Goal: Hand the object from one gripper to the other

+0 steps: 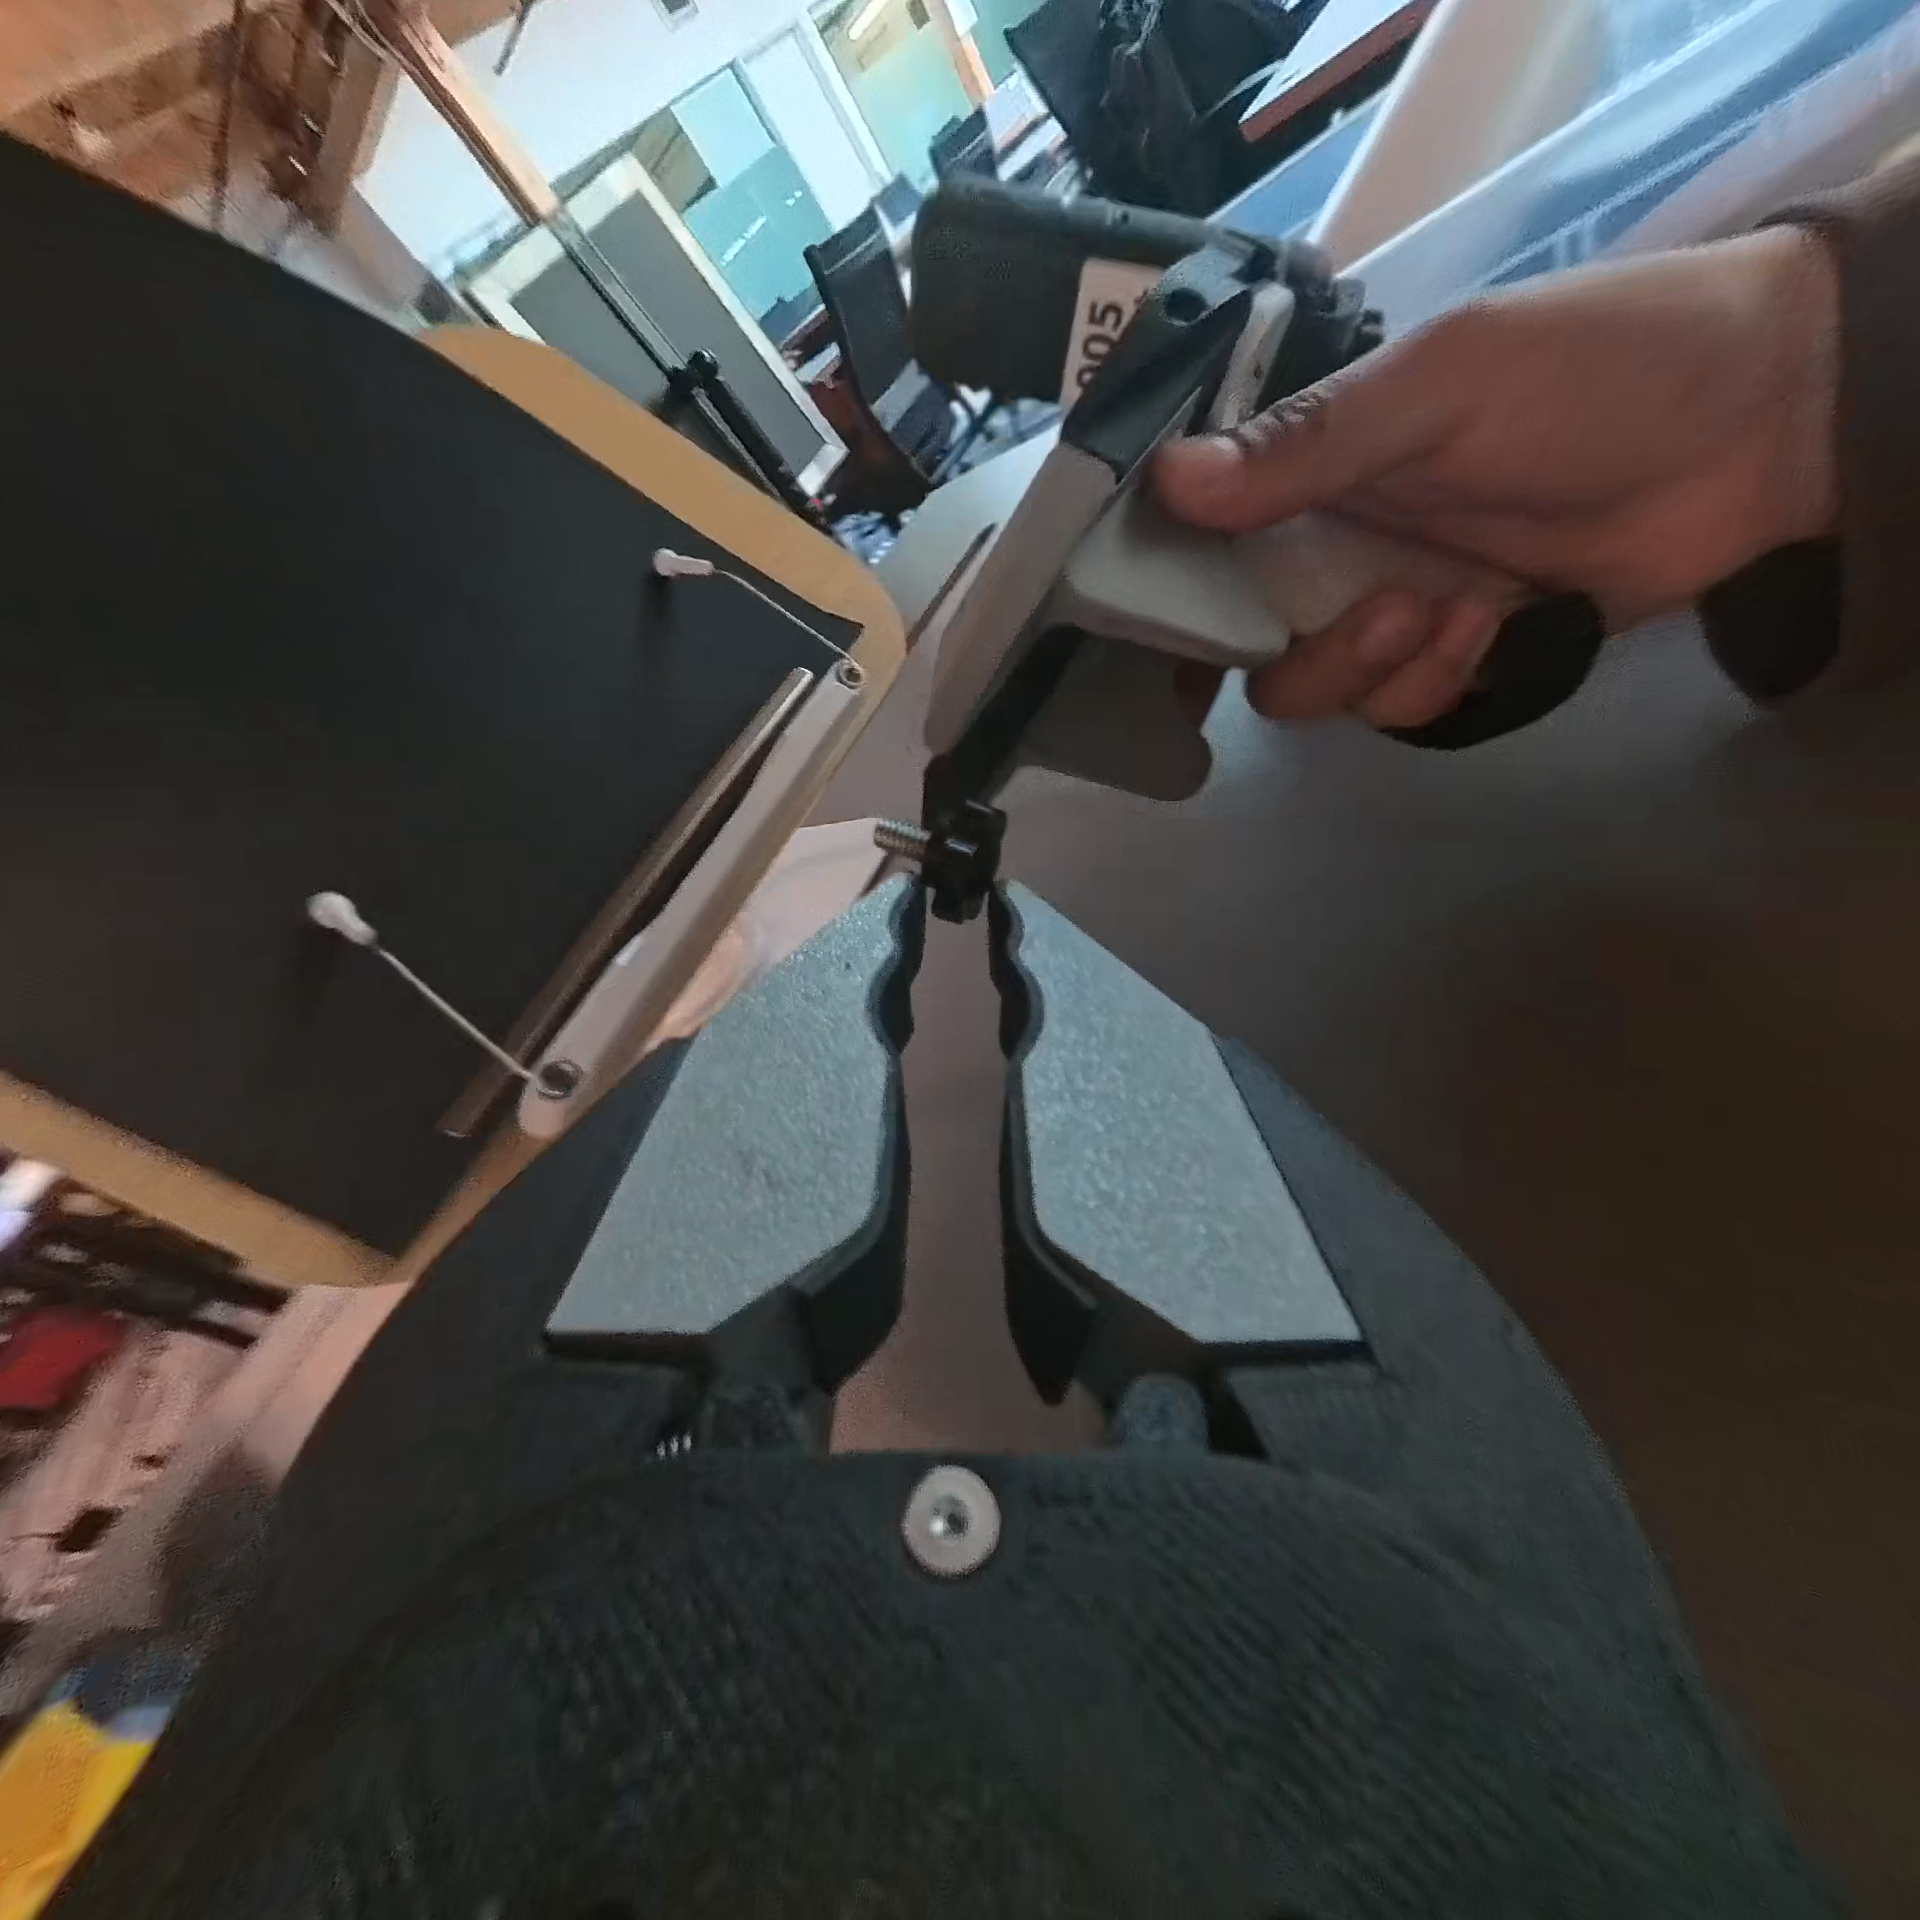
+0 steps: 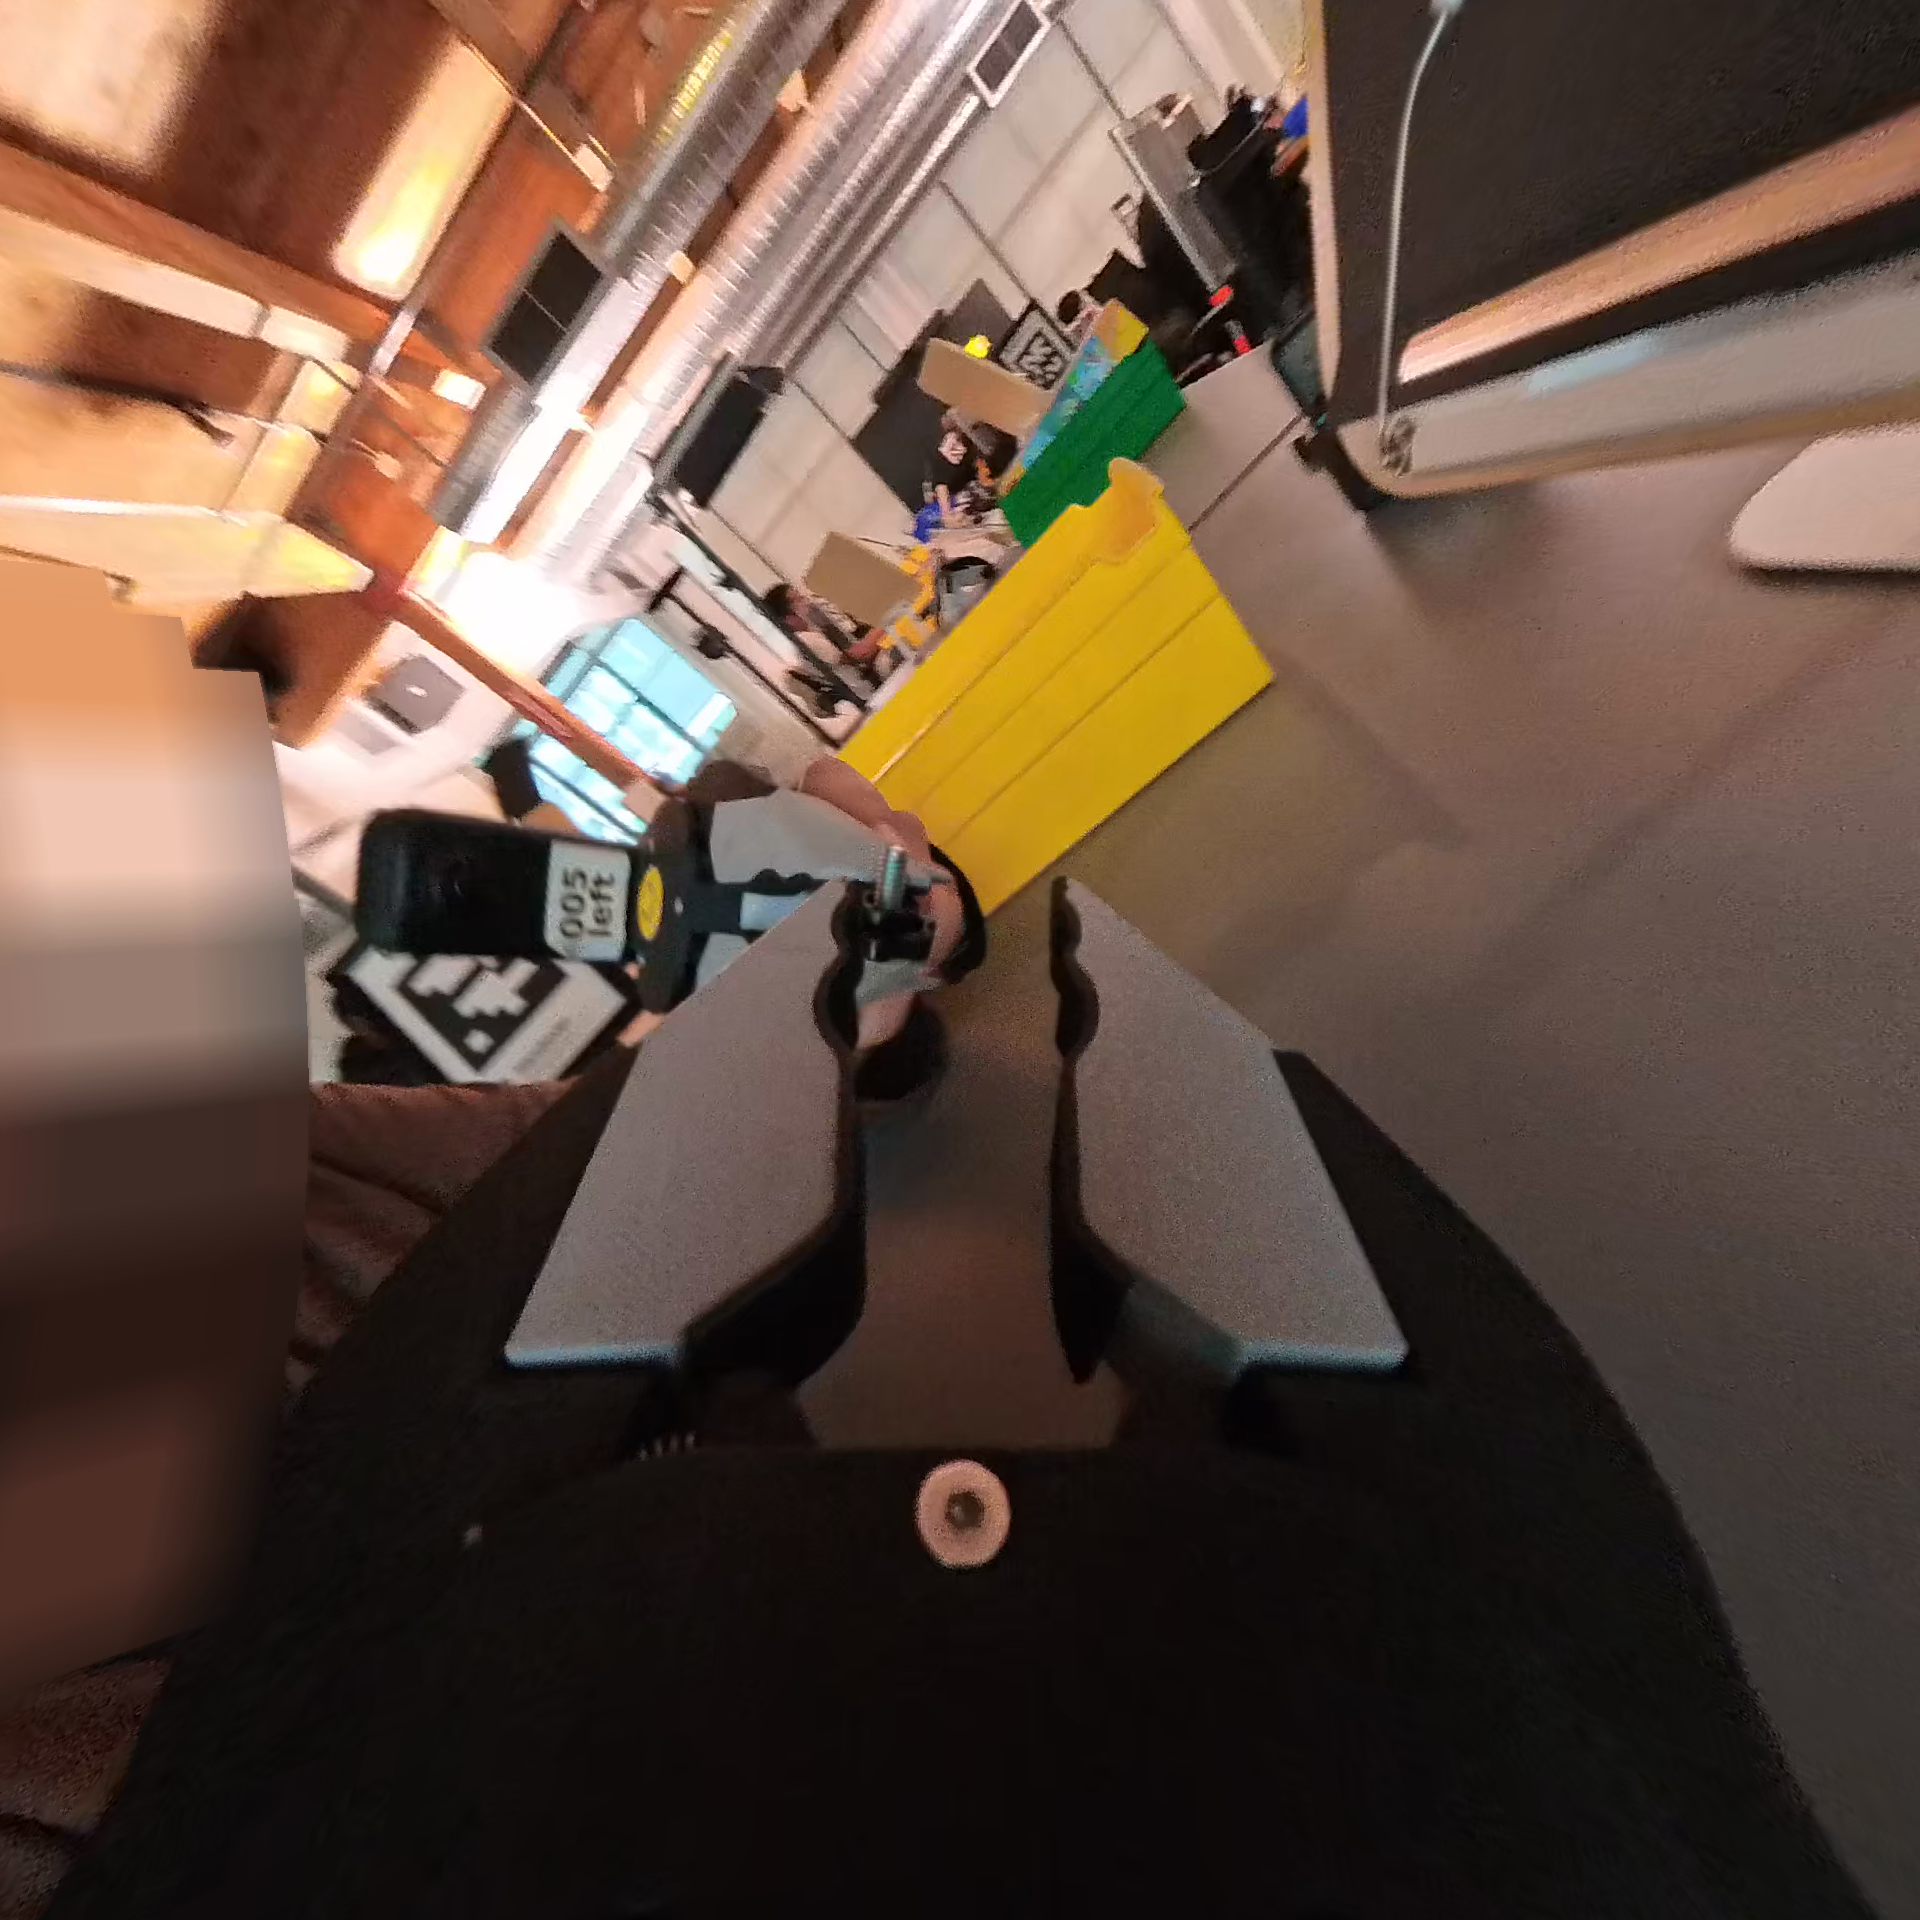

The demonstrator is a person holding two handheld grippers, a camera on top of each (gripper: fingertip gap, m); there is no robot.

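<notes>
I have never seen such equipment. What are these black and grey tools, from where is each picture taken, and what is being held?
There is no robot here: a person holds a two-finger gripper in each hand. Each picture comes from a camera on one gripper, looking along its fingers. The first shows the left gripper shut on a small black screw knob, and a hand holding the other gripper opposite. The second shows the right gripper, open, with the knob between its fingertips. On the grey table stands a yellow bin.
</notes>
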